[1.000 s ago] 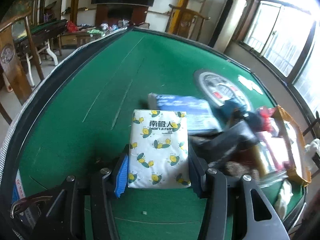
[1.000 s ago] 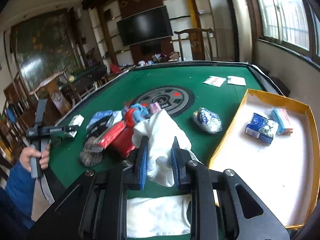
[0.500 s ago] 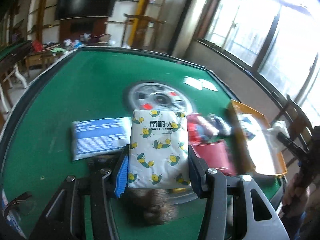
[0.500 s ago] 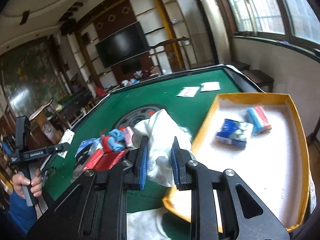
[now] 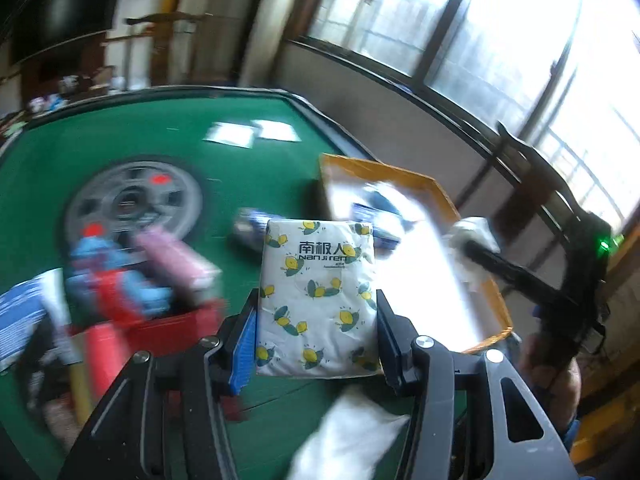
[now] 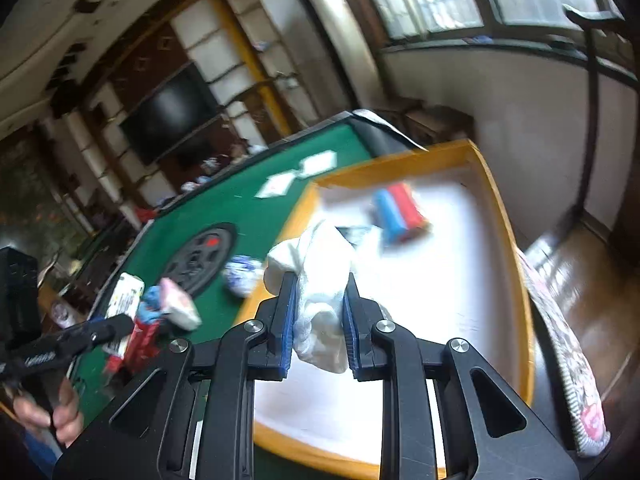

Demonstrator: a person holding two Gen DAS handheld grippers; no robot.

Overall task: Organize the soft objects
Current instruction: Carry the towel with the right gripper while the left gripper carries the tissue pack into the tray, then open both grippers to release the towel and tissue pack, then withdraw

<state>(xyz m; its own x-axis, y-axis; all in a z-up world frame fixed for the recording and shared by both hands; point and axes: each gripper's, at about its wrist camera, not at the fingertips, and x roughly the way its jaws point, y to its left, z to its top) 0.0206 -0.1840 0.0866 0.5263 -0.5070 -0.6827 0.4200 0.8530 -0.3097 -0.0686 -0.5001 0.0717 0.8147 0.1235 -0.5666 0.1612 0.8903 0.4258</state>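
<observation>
My left gripper (image 5: pixel 316 316) is shut on a white tissue pack (image 5: pixel 318 296) printed with yellow bees, held above the green table (image 5: pixel 256 168) just left of the yellow-rimmed tray (image 5: pixel 436 192). In the right wrist view my right gripper (image 6: pixel 319 312) is shut on a bunched white cloth (image 6: pixel 320 276), held over the near-left part of the tray (image 6: pixel 508 240). Inside the tray lie a red-and-blue pack (image 6: pixel 400 212) and a blue pack, partly hidden by the cloth. The left gripper with its tissue pack (image 6: pixel 124 300) shows at the left edge.
A pile of soft items sits on the table: a pink pack (image 5: pixel 176 260), blue and red bundles (image 5: pixel 116 288), a blue-white pouch (image 6: pixel 240 276). A round grey hub (image 5: pixel 132 200) marks the table centre. Two white cards (image 5: pixel 252 134) lie at the far edge. White cloth (image 5: pixel 352 436) lies below my left gripper.
Both grippers swung right toward the tray with their loads. The right gripper rolled and now hangs over the tray; the left view shifted from the pile to the tray's edge.
</observation>
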